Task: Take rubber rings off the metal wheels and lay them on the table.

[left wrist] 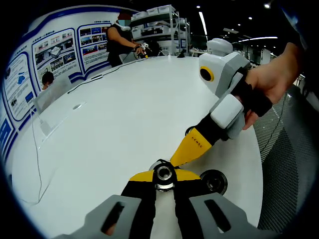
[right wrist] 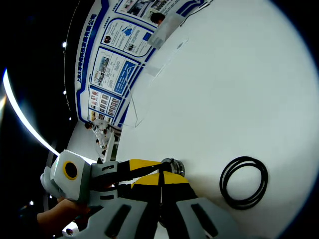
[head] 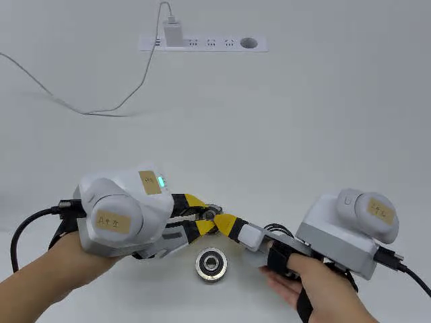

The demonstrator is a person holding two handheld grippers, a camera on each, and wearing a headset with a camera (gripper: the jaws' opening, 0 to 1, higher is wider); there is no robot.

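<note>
Table (head: 303, 134) is reading smooth matt white. Loose wheel (head: 211, 264) is shining glossy, polished steel. Rubber rings (right wrist: 223, 183) are looking black, dull. Left gripper (left wrist: 164, 175) and right gripper (right wrist: 167, 173) shells are showing satin white plastic; jaw tips are wearing yellow coating. Paper labels (head: 113, 221) are looking matt tan.

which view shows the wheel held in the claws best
The left gripper view: the held wheel faces the camera, hub clear. The head view shows a sliver of it between yellow tips; the right gripper view shows its rim side-on.
</note>
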